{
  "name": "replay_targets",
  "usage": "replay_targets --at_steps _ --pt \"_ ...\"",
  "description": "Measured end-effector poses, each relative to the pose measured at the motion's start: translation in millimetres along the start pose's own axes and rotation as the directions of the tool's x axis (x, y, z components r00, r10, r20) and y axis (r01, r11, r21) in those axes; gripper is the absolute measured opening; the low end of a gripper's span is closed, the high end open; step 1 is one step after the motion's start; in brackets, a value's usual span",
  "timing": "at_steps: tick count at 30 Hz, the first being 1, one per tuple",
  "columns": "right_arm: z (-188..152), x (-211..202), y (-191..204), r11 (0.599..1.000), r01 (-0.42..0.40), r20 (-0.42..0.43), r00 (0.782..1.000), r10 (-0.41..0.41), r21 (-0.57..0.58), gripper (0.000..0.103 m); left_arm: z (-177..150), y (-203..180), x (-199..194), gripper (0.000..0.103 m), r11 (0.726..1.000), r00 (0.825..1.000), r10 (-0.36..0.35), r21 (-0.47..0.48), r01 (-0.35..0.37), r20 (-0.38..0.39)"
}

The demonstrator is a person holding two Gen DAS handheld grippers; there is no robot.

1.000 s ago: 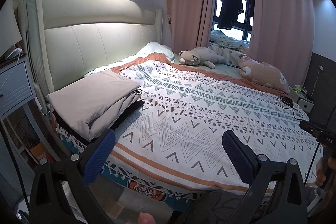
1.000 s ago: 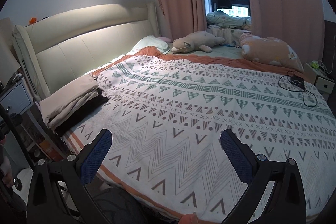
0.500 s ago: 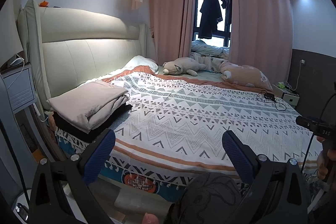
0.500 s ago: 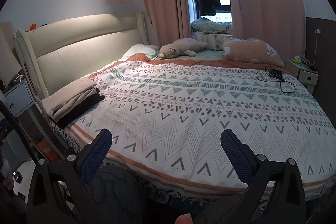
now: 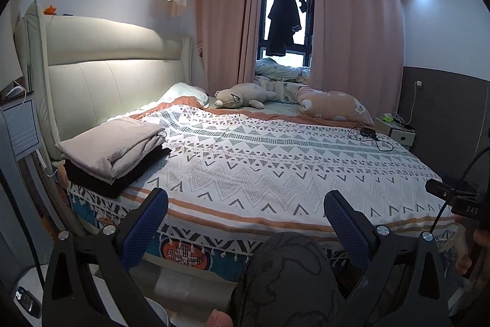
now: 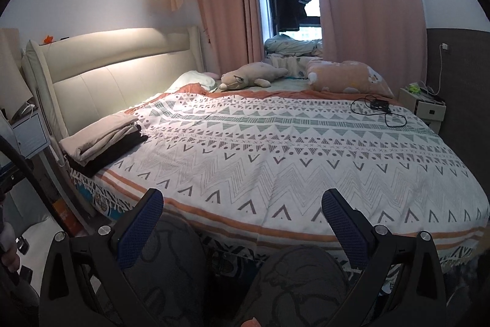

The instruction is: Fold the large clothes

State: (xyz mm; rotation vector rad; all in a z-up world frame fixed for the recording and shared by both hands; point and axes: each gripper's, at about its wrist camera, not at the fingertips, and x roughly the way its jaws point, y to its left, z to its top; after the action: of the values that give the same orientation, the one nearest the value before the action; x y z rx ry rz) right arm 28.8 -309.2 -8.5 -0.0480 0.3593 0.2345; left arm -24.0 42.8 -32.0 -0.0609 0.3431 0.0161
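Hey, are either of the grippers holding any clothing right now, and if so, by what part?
Nothing is held. The left gripper and right gripper are both open and empty; the folded clothes lie stacked on the bed.

Pink curtains (image 5: 352, 36) frame a dark window (image 5: 286, 20) behind the cream headboard (image 5: 116, 75).

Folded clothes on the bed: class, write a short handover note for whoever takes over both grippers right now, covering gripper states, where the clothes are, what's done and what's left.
Left gripper: open, empty, held off the bed's near edge.
Right gripper: open, empty, same.
Clothes: beige folded garment lies on top of a black folded garment, at the headboard-side near corner of the patterned bedspread.
Done: both look folded and stacked.
Left: no unfolded garment shows on the bedspread; check for another before continuing.
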Motion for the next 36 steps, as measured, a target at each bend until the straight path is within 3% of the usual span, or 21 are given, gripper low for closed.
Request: replay_targets --at_steps 17,36 --pt "-22 -19 -1 0.998 0.045 0.037 0.998 -0.046 0.032 0.103 6 1 -28 0.103 0.999 0.998 -0.032 -0.013 0.033 0.060" --pt "-26 -16 -7 0.997 0.039 0.035 0.998 -0.042 0.074 0.103 6 0 -23 0.103 1.000 0.999 -0.020 -0.014 0.021 0.036"
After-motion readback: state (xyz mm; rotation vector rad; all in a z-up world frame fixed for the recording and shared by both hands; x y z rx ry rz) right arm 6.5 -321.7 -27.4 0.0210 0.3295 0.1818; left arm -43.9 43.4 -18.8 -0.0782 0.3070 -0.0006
